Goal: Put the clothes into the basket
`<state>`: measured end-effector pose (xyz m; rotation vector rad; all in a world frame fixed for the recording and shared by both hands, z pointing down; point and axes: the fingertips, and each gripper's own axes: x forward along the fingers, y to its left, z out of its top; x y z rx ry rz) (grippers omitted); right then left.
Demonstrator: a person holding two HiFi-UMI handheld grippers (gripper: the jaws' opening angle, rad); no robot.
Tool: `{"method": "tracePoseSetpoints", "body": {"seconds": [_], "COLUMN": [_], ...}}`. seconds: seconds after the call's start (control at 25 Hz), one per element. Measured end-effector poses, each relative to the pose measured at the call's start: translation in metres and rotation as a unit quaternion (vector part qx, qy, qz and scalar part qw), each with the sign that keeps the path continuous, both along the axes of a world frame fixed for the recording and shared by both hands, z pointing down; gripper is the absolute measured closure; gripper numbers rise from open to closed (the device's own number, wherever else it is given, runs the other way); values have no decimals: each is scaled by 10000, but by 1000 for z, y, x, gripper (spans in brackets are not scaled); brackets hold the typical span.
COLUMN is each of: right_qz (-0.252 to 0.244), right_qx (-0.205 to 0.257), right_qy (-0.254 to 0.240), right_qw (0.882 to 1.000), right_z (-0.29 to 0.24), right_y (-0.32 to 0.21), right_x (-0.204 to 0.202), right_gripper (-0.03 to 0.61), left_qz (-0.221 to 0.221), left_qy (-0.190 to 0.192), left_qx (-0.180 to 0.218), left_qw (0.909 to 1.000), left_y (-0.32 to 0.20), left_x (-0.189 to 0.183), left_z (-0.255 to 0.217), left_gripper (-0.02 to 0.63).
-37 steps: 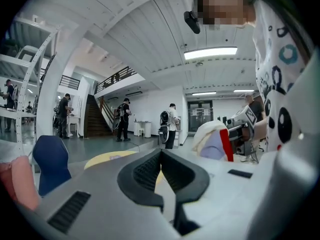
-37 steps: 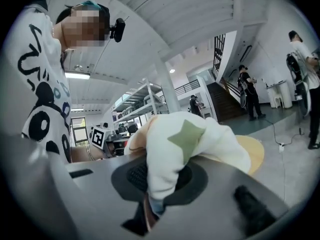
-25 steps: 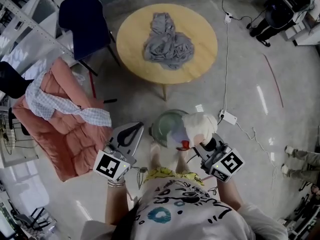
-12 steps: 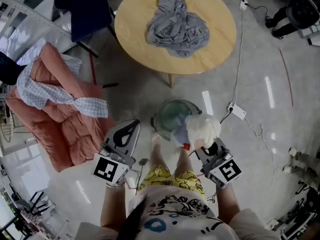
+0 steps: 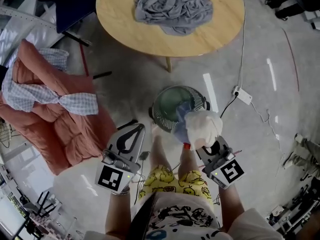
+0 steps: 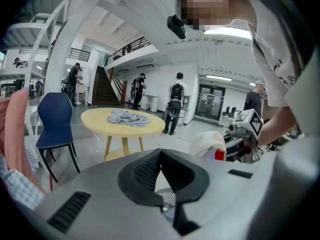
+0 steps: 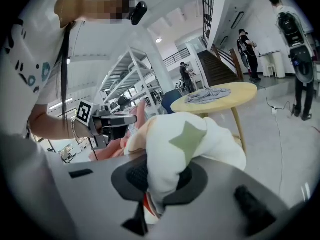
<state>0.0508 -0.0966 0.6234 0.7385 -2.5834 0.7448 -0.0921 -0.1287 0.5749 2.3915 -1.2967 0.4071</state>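
A round green mesh basket [image 5: 167, 104] stands on the floor in front of the person's feet. My right gripper [image 5: 196, 141] is shut on a bunched white garment [image 5: 202, 126] with a pale green star [image 7: 187, 136]; the bundle hangs over the basket's near right rim. In the right gripper view the cloth covers the pads of the right gripper [image 7: 150, 176]. My left gripper [image 5: 136, 130] is left of the basket, its jaws together with nothing between them [image 6: 160, 154]. A heap of grey clothes [image 5: 172, 4] lies on the round wooden table [image 5: 210, 34].
A pink quilt [image 5: 65, 129] with a checked cloth [image 5: 55, 99] draped over it lies at the left. A dark blue chair [image 5: 70, 4] stands beside the table. A white power strip [image 5: 244, 96] and its cable run along the floor right of the basket. People stand in the hall behind.
Both grippers have sunk lower, the right one still holding the white garment by the basket's rim. The table has slid toward the top of the head view.
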Motion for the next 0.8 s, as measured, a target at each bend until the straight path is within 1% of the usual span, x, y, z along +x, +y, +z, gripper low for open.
{"method": "tracePoseSetpoints", "body": {"seconds": [0.12,0.28,0.44,0.6,0.72,0.8], "right_qz": [165,209,161,267,299,358], "right_qx": [-154,-250,-177,-261,-229,-196], "right_qy": [80,202,219,223,339,326], "right_qw": [9997,9993,9995,9991,9987,9986], "right_z": [22,47,68,87,105,114], "right_y": [2,7,5,1,3,3], "right_x": [5,9,7,9,15,16], "right_gripper": [528,528,528,528,528,528], "left_qz": [105,257,163,99,87,127], "left_qy": [-5,-32,102,203,261,249], "left_qx": [-126,-391,-333,-262,-330,-390], "left_qw": [9999,9989,9993,9994,9991,9988], "left_y": [6,16,11,7,13,17], "left_x": [7,13,12,16,21,24], "left_z": [23,51,71,93,108,118], "left_gripper": [600,600,600,600,600,600]}}
